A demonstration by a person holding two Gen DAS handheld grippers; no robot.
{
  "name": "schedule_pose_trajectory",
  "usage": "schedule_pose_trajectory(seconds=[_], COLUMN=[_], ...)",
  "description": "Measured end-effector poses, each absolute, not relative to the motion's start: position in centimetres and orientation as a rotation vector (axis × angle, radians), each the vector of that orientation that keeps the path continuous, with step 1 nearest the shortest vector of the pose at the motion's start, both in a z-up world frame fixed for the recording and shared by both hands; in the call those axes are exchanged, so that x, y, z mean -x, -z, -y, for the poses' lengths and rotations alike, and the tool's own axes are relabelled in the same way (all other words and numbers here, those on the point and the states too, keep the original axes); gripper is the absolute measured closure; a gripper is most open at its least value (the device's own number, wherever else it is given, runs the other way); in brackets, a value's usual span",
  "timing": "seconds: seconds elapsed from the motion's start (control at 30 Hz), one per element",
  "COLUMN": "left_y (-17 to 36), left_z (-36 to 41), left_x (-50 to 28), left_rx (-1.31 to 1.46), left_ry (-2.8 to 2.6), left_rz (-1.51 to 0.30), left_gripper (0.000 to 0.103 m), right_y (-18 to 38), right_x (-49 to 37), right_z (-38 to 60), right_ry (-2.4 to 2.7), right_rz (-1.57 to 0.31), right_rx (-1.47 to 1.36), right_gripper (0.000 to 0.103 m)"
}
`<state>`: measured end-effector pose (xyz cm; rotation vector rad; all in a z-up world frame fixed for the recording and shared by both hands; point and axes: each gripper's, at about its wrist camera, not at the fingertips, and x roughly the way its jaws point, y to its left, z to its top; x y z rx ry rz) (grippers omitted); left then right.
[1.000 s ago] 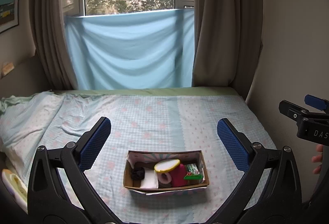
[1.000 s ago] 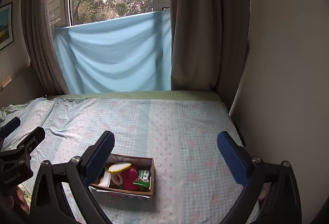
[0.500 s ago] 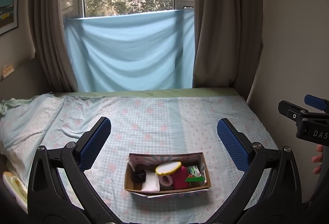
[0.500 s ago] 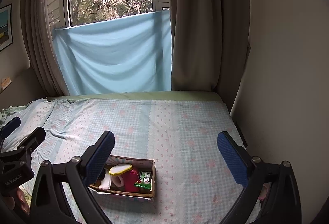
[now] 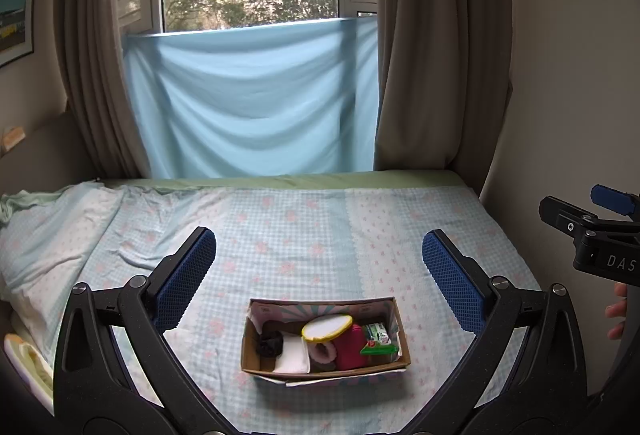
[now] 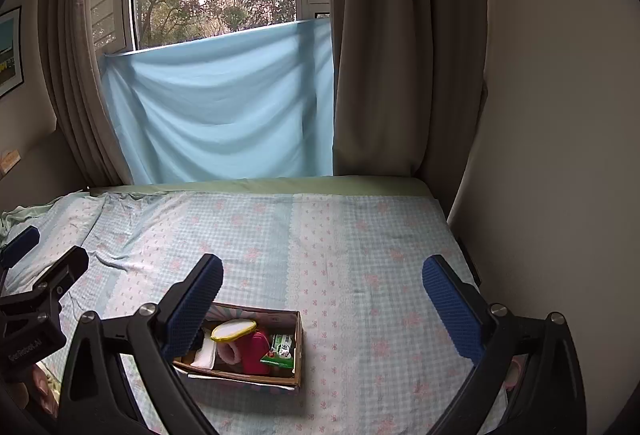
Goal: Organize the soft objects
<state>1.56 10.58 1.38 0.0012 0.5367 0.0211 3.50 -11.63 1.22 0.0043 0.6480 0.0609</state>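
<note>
A cardboard box [image 5: 396,323] sits on the bed, also in the right wrist view [image 6: 298,335]. It holds several soft items: a black scrunchie [image 5: 269,346], a folded white cloth [image 5: 294,355], a yellow-rimmed white puff [image 5: 327,327], a pink fuzzy piece [image 5: 325,352], a magenta pouch [image 5: 351,347] and a green tissue pack [image 5: 378,335]. My left gripper [image 5: 319,275] is open and empty, held above and behind the box. My right gripper [image 6: 322,299] is open and empty, to the right of the box.
The bed has a light blue checked sheet [image 5: 304,235] with a rumpled pillow area [image 5: 48,235] at left. A wall [image 6: 560,155] runs along the right side. A blue cloth [image 5: 252,103] and brown curtains hang at the window behind.
Both views have shifted slightly; the box sits a little lower and nearer in the left wrist view. Both grippers stay open and empty.
</note>
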Motion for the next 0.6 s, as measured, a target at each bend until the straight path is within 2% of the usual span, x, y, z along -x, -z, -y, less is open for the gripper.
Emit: schedule_pose_trajectory(seconds=[0.6], left_y=[-1.09], left_z=[-10.45], left_x=[-1.64], left_rx=[-0.004], left_ry=[-0.024], left_rz=[-0.533], left_gripper=[0.000], right_y=[-1.12], right_x=[-3.69], right_z=[11.54], right_ry=[-0.061], right_rz=[-0.647], right_rx=[-0.003], right_gripper=[0.003])
